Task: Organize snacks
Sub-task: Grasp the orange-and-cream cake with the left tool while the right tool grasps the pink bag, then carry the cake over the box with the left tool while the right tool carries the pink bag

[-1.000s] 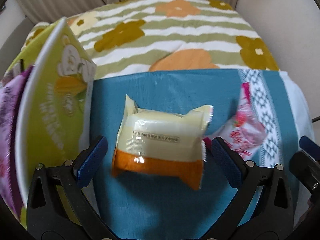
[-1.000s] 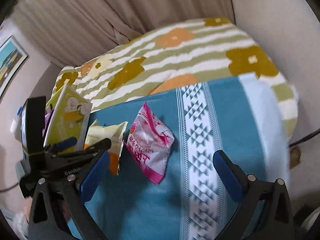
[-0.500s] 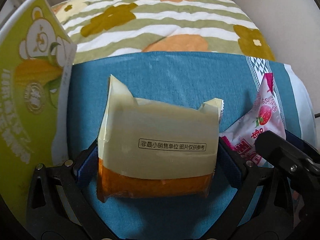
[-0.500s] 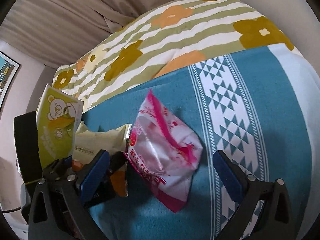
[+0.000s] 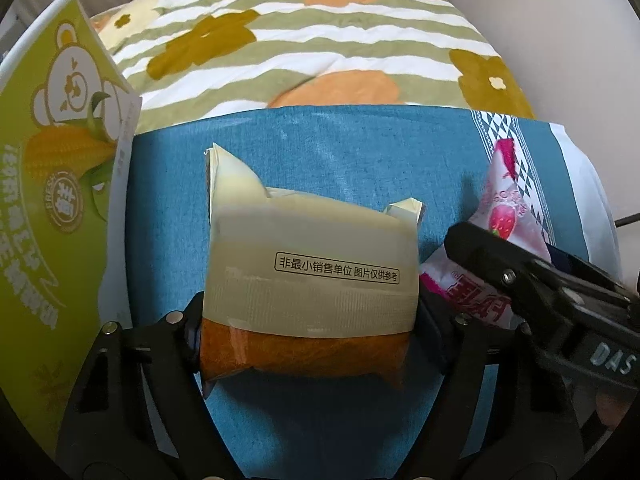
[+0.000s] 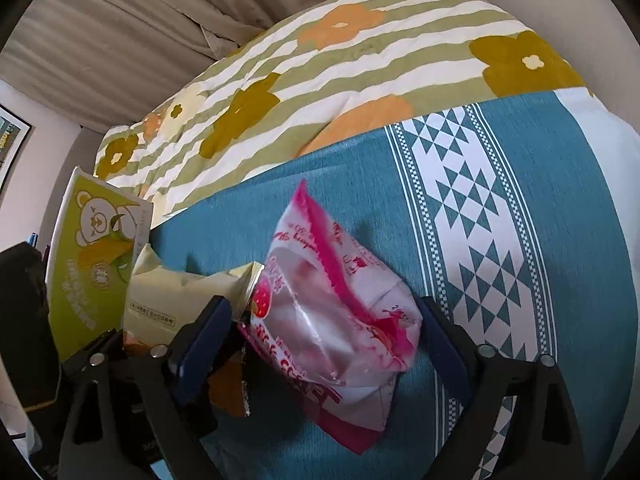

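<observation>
The snacks are two sealed packets lying side by side on the blue cloth point(image 5: 320, 148): the cream and orange packet point(image 5: 308, 280) a second ago lay free ahead of the wide left gripper point(image 5: 308, 332), and now it sits between the closing jaws, whose pads already touch its two sides. The pink strawberry packet point(image 6: 332, 312), puffy and crinkled, was then well ahead of the right gripper point(image 6: 320, 344), which now has its closing jaws around it, though the pads do not yet press it. In my judgement both packets are about to be lifted, perhaps toward the green box point(image 5: 52, 208) standing at the left.
</observation>
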### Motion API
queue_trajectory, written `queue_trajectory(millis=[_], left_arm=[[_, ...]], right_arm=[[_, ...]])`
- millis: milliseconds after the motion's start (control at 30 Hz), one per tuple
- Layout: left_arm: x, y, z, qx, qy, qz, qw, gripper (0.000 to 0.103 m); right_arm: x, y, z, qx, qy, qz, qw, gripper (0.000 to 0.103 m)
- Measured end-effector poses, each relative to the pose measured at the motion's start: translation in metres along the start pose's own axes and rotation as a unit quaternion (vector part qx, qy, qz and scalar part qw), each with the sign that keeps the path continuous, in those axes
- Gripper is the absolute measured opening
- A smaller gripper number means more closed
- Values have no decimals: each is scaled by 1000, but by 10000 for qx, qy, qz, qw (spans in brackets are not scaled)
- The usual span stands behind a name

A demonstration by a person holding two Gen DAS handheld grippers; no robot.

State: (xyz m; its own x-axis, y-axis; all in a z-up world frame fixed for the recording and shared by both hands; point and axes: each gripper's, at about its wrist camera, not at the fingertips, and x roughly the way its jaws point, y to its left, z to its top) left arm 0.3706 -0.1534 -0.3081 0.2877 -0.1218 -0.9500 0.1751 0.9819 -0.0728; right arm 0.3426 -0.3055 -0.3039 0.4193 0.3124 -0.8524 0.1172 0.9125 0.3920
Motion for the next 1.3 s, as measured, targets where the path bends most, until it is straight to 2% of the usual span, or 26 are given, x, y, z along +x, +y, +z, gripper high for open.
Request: queue_trajectory(millis=[67, 367, 633, 800, 933, 1033, 1133, 1300], left_arm=[[-1, 2, -1, -47, 9, 1, 10000, 76], [-14, 4, -7, -147, -98, 26, 9998, 76], [-51, -9, -20, -114, -399, -61, 9991, 76], [-100, -25, -33, -135, -830, -154, 9963, 76], [-148, -29, -47, -341, -1118, -289, 9927, 76], [-192, -19, -56, -484, -1357, -410, 9887, 76], [-229, -2, -62, -550, -1605, -261, 9852, 76], [-275, 55, -71, -840, -1932, 51, 9775, 76]], right_arm=[[1, 1, 1, -29, -5, -56, 10000, 74], [-1, 3, -2, -152, -14, -97, 9998, 51], [-45, 2, -12, -328, -413, -168, 9985, 47], [-95, 4, -22, -590, -770, -249, 9950, 45], [-142, 15, -28, -952, -977, -80, 9906, 44], [-177, 34, -31, -1343, -1108, 74, 9847, 43], [-204, 59, -34, -1684, -1207, 264, 9779, 43], [-223, 104, -40, -1957, -1363, 603, 9693, 43]])
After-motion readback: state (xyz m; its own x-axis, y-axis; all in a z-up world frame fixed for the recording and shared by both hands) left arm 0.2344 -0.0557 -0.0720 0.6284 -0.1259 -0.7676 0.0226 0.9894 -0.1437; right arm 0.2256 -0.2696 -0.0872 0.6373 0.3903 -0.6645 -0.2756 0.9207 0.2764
